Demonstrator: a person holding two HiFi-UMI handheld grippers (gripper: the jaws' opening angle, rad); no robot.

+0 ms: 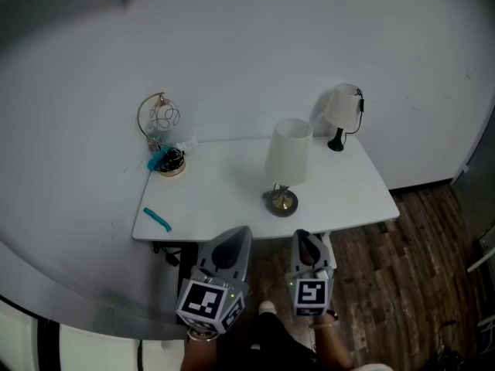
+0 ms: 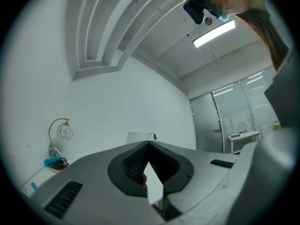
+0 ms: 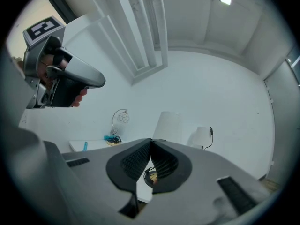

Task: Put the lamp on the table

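Both claws sit closest to my head camera, low at the front edge of the desk [image 1: 224, 184]. The left claw [image 1: 240, 231] and the right claw [image 1: 302, 239] are each pinched fully together on nothing, and each gripper's own view confirms the pads meeting at the tip. The lamp [image 1: 288, 161] is what I care about. It already stands on the desk, upright, its long axis vertical, with a tall white shade over a round brass base close to the front edge. It lies straight ahead of the right claw and a little up from it, near but not touching. The left claw is off to the lamp's left and slightly further away, so the right is the nearer of the two. Since the lamp rests squarely on the desk, I judge the placing done, and any next move would be a withdrawal rather than a reach. Further out, a smaller lamp [image 1: 341, 108] with a dark foot stands at the back right corner. A gold wire ornament [image 1: 159, 118] stands at the back left and a teal strip [image 1: 157, 219] lies near the front left, all well apart from the lamp. From above, the shade hides the lamp's stem, and I see no cord for it. In the right gripper view the base only peeps through the gap under the shut jaws. In the left gripper view just the shade's top rim clears the claw. Dark clutter under the desk's front left is too dim for me to identify.
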